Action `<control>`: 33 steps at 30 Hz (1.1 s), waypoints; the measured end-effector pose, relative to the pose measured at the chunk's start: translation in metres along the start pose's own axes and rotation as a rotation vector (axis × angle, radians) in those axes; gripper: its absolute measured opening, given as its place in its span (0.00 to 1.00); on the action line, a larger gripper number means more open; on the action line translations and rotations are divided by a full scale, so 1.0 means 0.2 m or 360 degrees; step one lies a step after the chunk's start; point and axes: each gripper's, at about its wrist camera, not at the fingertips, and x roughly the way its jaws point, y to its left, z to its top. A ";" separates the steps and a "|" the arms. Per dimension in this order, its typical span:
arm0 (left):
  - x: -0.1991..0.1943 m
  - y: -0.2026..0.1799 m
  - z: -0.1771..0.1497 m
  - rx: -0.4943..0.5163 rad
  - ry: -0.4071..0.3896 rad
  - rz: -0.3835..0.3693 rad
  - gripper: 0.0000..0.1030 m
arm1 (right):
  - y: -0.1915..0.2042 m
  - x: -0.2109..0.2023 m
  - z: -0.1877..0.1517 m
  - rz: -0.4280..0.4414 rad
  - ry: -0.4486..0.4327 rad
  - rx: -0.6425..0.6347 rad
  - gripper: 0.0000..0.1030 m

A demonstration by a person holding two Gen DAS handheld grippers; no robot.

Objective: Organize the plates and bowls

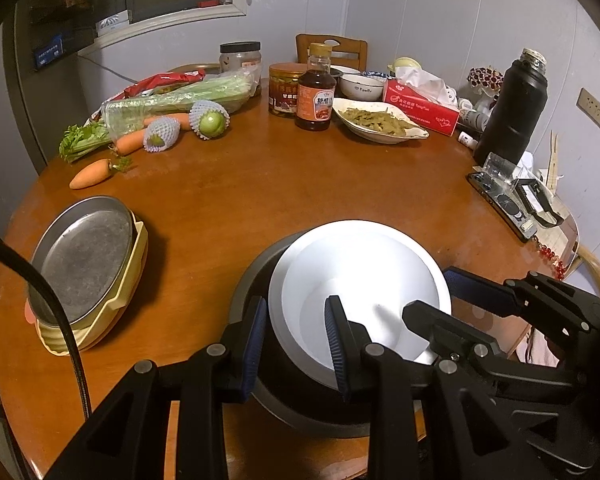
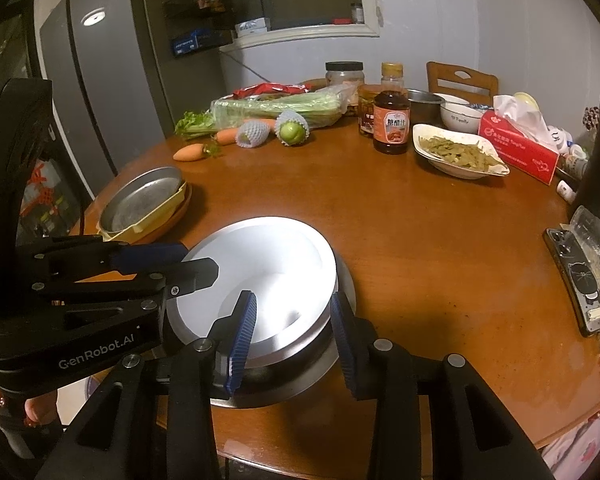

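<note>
Left wrist view: both grippers are meeting at a white bowl (image 1: pixel 360 280) nested in a dark metal bowl (image 1: pixel 260 364) on the round table (image 1: pixel 260 200).
Left gripper (image 1: pixel 296 344) is pinching the white bowl's near rim; right gripper (image 2: pixel 294 332) is straddling the opposite rim, pads not clearly pressing.

"GenRobot.AI" is showing in white on the left gripper (image 2: pixel 204 276) body. Behind the sauce bottle (image 2: pixel 391 118), a white bowl (image 2: pixel 460 117) is carrying "Family".
</note>
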 end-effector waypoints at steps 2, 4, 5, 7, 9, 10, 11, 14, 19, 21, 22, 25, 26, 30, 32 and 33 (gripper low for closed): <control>-0.01 0.00 0.00 -0.0004 -0.0005 0.0000 0.29 | 0.00 0.00 0.00 0.0001 0.0000 0.0005 0.39; -0.01 0.01 0.00 -0.0007 -0.0011 -0.0001 0.30 | 0.00 -0.01 0.00 0.0000 -0.0007 0.0004 0.39; -0.02 0.01 0.00 -0.0011 -0.0015 -0.0002 0.30 | 0.00 -0.01 0.00 0.0000 -0.0010 0.0004 0.39; -0.03 0.02 0.00 -0.0015 -0.0023 -0.0006 0.30 | 0.00 -0.02 0.01 0.0002 -0.0017 0.0005 0.39; -0.04 0.03 0.00 -0.0020 -0.0032 -0.0003 0.31 | 0.01 -0.03 0.01 0.0000 -0.0020 0.0001 0.39; -0.05 0.03 0.00 -0.0021 -0.0036 -0.0002 0.32 | 0.01 -0.03 0.01 0.0001 -0.0020 0.0001 0.39; -0.06 0.03 0.00 -0.0026 -0.0042 -0.0001 0.33 | 0.01 -0.03 0.01 0.0002 -0.0021 0.0001 0.40; -0.08 0.05 0.01 -0.0046 -0.0057 -0.0005 0.37 | 0.01 -0.04 0.02 -0.0001 -0.0032 0.0004 0.42; -0.08 0.13 0.00 -0.0117 -0.0039 0.0000 0.49 | -0.01 -0.06 0.05 -0.0020 -0.0052 0.0016 0.53; -0.07 0.16 0.00 -0.0155 -0.0017 -0.0014 0.50 | -0.02 -0.05 0.05 -0.0042 -0.0038 0.0036 0.56; -0.06 0.17 -0.01 -0.0169 -0.0011 -0.0019 0.51 | -0.03 -0.04 0.05 -0.0044 -0.0031 0.0045 0.56; -0.02 0.20 -0.02 -0.0220 0.0026 -0.0064 0.52 | -0.05 0.00 0.05 -0.0025 0.0021 0.0105 0.57; -0.01 0.21 -0.02 -0.0226 0.0038 -0.0077 0.52 | -0.05 0.01 0.04 -0.0016 0.0041 0.0119 0.57; 0.05 0.21 -0.02 -0.0260 0.0095 -0.0135 0.52 | -0.06 0.06 0.03 -0.0014 0.0101 0.0151 0.57; 0.07 0.20 -0.02 -0.0258 0.0112 -0.0139 0.52 | -0.07 0.08 0.03 -0.0025 0.0123 0.0170 0.57; 0.08 0.20 -0.02 -0.0251 0.0120 -0.0142 0.52 | -0.08 0.09 0.02 -0.0029 0.0138 0.0182 0.57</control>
